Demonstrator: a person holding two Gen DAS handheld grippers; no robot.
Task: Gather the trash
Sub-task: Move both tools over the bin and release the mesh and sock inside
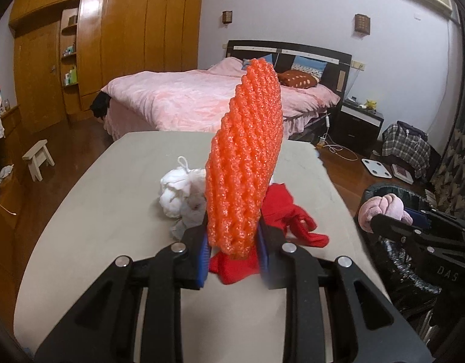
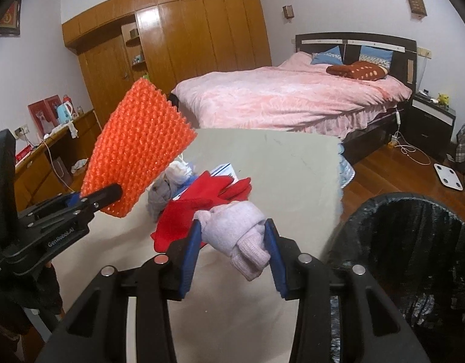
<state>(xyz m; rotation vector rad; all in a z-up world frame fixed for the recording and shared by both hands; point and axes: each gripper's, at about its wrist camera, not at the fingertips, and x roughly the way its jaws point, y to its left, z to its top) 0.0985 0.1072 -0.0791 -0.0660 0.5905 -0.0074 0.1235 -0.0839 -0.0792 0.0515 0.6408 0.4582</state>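
Orange foam net upright, pinched in left gripper, right gripper clamping pink glove beside bin

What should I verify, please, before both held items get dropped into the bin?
1. Left tongs clamped on the orange foam net: ok.
2. Right tongs clamped on the pink sock bundle: ok.
3. Black-lined bin open at the top: ok.
4. Right tongs above the bin opening: not ok, they sit beside its rim.
5. Room left inside the bin: cannot tell, the interior is dark.
6. Red gloves on the table, apart from both grips: ok.
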